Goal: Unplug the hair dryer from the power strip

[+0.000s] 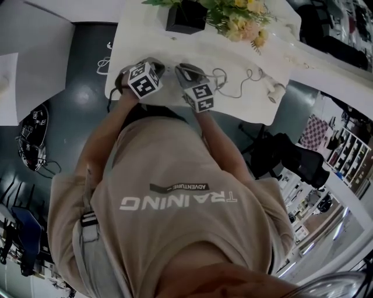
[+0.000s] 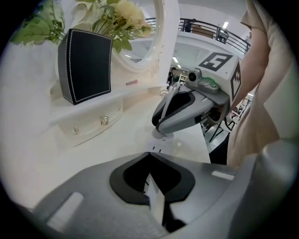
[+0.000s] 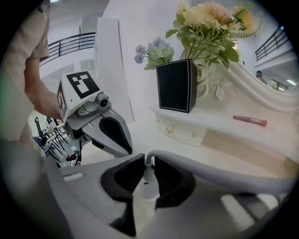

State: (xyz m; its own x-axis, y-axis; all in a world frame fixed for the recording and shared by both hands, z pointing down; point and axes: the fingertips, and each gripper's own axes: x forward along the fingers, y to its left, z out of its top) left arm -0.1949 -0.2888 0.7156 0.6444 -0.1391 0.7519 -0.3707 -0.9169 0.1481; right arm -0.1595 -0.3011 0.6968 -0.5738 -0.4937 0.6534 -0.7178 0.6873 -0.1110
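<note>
left claw closed, pinning power strip to desk | right claw clamped on hair dryer plug, seated in strip | risk: strip lifts with plug if left grip slips

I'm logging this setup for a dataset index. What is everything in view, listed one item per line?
dressing table: one, white, under everything
planter: one, black, on the table's back shelf
flowers: one bunch, yellow and cream, in and beside the planter
pink tube: one, lying on the shelf
hair dryer: one, white, at the table's right edge
cord: one, pale grey, running from the plug toward the hair dryer
plug: one, white, between the right tongs
power strip: one, white, between the left tongs
person's T-shirt: one, beige
left tongs: grey, shut on the power strip
right tongs: grey, shut on the plug
</note>
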